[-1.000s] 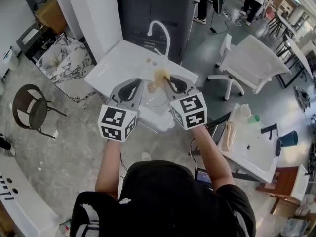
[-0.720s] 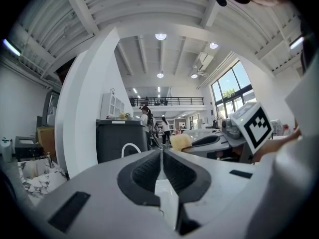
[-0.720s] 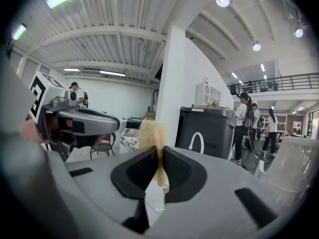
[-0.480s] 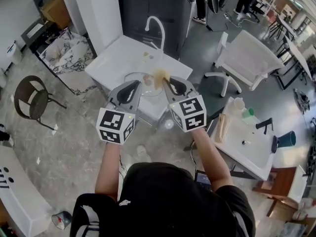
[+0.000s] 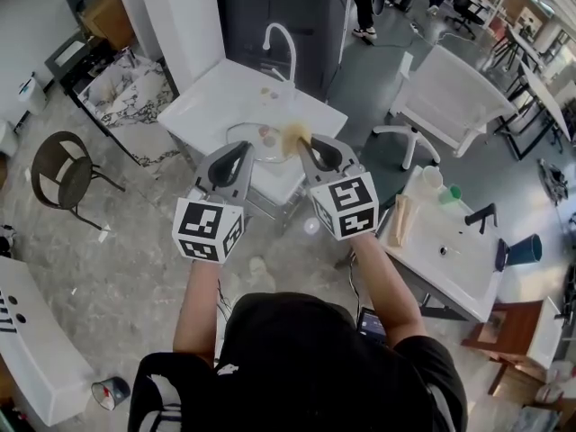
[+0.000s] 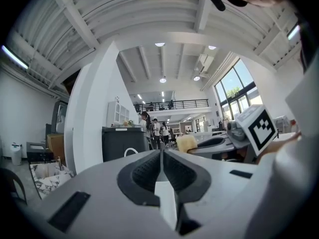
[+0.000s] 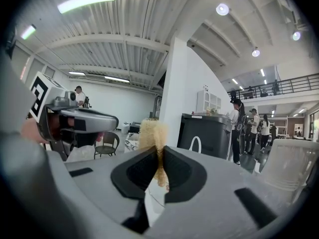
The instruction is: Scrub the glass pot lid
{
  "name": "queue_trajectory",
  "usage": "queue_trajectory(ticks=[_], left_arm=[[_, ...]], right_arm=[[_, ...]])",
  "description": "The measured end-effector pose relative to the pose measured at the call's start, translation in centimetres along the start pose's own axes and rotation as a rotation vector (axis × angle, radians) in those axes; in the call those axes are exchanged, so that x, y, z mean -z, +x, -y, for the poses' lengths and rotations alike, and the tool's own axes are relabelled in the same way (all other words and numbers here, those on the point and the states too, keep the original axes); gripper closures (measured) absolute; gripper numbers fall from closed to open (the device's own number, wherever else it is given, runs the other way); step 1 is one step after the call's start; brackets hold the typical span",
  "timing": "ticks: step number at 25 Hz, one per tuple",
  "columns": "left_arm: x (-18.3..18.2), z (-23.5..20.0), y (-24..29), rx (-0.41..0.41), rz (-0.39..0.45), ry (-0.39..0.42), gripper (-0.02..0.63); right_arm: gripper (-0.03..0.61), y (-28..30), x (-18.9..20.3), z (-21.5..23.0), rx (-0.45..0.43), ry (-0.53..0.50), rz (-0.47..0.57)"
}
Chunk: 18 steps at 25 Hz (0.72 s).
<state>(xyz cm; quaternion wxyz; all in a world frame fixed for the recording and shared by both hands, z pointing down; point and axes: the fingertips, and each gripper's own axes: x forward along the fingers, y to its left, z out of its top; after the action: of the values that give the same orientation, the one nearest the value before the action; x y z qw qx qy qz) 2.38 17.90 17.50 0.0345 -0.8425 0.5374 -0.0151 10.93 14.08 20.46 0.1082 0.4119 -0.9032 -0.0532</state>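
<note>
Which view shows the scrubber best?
Right gripper view: the tan scrubber sits close up, pinched between the right gripper's jaws. Head view shows a small tan blob at the jaw tips; left gripper view, a small side-on block.

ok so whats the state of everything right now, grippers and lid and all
left gripper: shut, nothing between its jaws
right gripper: shut on the sponge
sponge: pinched between the right jaws, sticking out past the tips
glass pot lid: lying flat on the white table, not held
</note>
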Motion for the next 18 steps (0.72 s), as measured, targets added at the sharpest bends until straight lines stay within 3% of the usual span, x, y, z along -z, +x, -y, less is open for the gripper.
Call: queue_trajectory(ticks=[18], left_arm=[[-0.2,3.1,-1.7,-0.021,0.018,0.036,0.595]], right_arm=[[0.560,-3.0,0.4,-0.6,-0.020,0.000,0.042]])
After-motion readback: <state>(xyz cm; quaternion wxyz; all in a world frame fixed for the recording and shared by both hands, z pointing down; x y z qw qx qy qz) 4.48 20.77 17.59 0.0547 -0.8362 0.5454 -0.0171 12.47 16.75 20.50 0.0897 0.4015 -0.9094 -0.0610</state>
